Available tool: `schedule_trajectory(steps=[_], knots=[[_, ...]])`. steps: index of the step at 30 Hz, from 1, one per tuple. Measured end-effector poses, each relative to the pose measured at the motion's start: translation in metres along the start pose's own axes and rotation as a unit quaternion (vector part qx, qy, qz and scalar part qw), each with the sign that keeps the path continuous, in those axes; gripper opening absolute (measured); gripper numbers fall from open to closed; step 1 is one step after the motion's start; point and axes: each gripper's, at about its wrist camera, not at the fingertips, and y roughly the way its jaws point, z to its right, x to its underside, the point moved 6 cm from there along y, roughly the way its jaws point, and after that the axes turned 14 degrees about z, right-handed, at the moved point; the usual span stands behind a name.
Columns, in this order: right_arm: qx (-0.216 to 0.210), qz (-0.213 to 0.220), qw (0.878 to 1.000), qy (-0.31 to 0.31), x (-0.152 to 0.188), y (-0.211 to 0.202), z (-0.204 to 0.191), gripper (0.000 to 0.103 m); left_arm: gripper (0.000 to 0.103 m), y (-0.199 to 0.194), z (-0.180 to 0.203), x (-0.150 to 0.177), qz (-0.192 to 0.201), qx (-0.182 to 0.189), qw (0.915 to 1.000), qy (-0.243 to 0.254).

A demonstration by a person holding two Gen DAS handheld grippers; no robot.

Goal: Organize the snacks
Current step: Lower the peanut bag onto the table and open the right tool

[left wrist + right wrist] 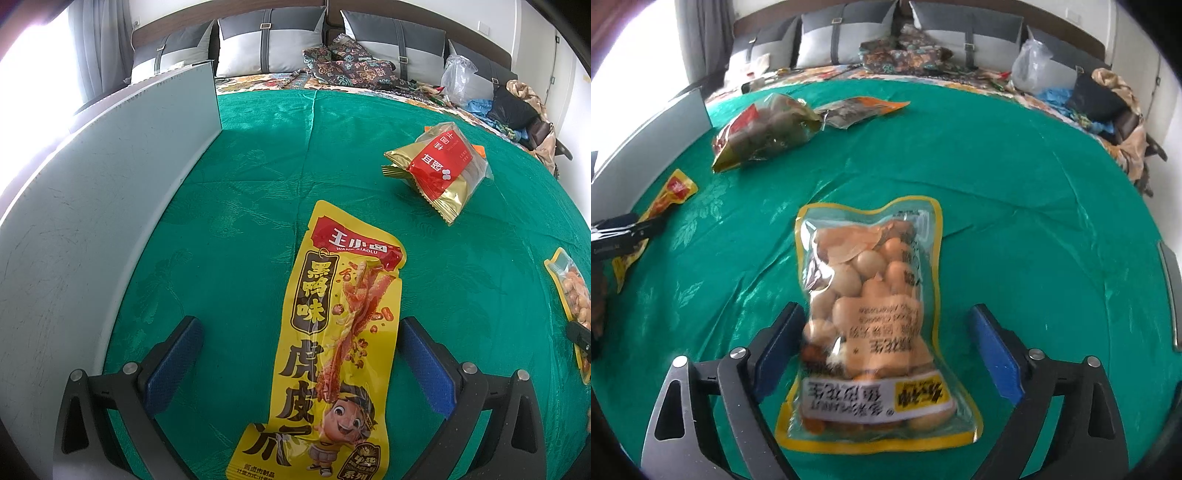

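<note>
With both tools spread wide, apparently for pickup, the long yellow snack packet (332,347) is framed lengthwise between the open left gripper (301,354) on the green cloth (240,177), while the peanut pouch (875,317) is bracketed likewise by the open right gripper (886,343).

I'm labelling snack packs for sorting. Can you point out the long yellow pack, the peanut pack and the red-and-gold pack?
long yellow pack (325,332): left wrist view, middle of its printed front.
peanut pack (871,306): right wrist view, clear window over the nuts.
red-and-gold pack (441,164): left wrist view, its red label.
</note>
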Motion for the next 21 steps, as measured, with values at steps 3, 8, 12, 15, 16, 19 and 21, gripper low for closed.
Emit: schedule_trajectory(steps=[3, 8, 12, 15, 16, 19, 21], knots=[[-0.005, 0.005, 1.000, 0.000, -0.0012, 0.0018, 0.0025, 0.095, 0.103, 0.0001, 0.0001, 0.0001, 0.000, 0.000, 1.0000, 0.000], [-0.006, 0.005, 1.000, 0.000, -0.0058, 0.0030, 0.0003, 0.095, 0.103, 0.0001, 0.0001, 0.0000, 0.000, 0.000, 1.0000, 0.000], [-0.006, 0.005, 1.000, -0.001, -0.0054, 0.0027, 0.0001, 0.095, 0.103, 0.0001, 0.0001, 0.0000, 0.000, 0.000, 1.0000, 0.000], [-0.006, 0.005, 1.000, -0.001, -0.0054, 0.0027, 0.0000, 0.095, 0.103, 0.0001, 0.0001, 0.0001, 0.000, 0.000, 1.0000, 0.000], [-0.006, 0.005, 1.000, -0.001, -0.0055, 0.0029, -0.0001, 0.095, 0.103, 0.0000, 0.0000, 0.0002, 0.000, 0.000, 1.0000, 0.000], [-0.006, 0.005, 1.000, -0.001, -0.0053, 0.0024, 0.0001, 0.095, 0.103, 0.0000, 0.0000, 0.0002, 0.000, 0.000, 1.0000, 0.000], [-0.006, 0.005, 1.000, -0.001, -0.0054, 0.0026, 0.0000, 0.095, 0.103, 0.0001, 0.0000, 0.0001, 0.000, 0.000, 1.0000, 0.000]])
